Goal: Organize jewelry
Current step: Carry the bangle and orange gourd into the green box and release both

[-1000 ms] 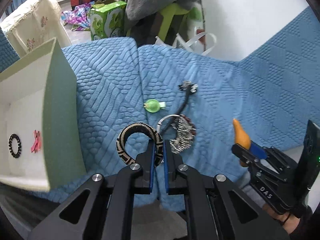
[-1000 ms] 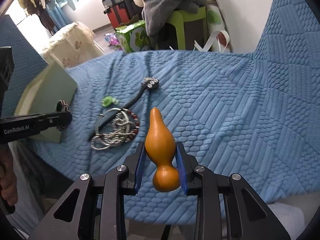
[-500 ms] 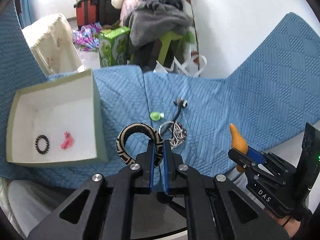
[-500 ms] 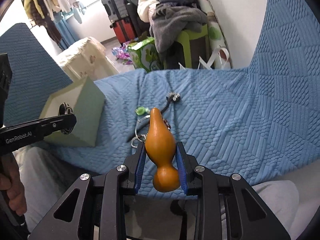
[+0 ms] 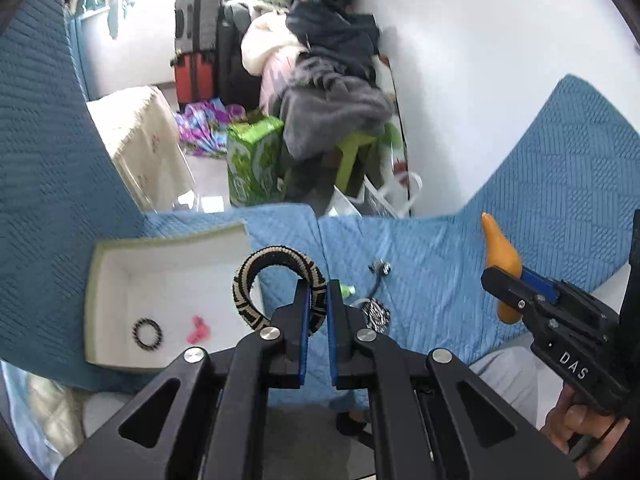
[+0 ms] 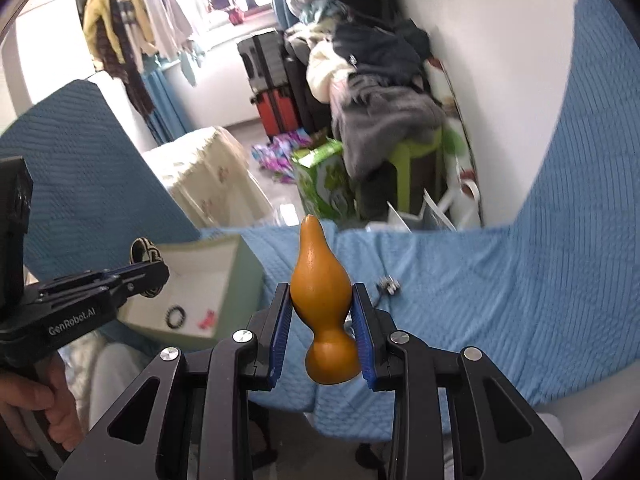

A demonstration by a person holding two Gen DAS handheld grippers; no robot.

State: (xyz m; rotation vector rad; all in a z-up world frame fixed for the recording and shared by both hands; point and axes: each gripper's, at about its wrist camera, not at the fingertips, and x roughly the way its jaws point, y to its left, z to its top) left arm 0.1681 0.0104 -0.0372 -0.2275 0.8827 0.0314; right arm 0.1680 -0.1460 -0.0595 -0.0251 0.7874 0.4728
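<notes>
woven bangle (image 5: 276, 280) pinched in left gripper (image 5: 316, 320), jaws near closed on its rim, held above blue cover. box (image 5: 120, 256) lies down-left of it, left hand nearer. right gripper (image 6: 320, 332) clamps orange gourd (image 6: 322, 304), tip forward, box well left. likely next: bangle into box beside black ring (image 5: 148, 334).

Box (image 5: 168, 240) left of the loose jewelry (image 5: 376, 314) — both on blanket (image 5: 440, 264).

The right claw (image 6: 320, 322) grips an orange gourd (image 6: 324, 308) upright — above the blue quilt (image 6: 500, 292).
</notes>
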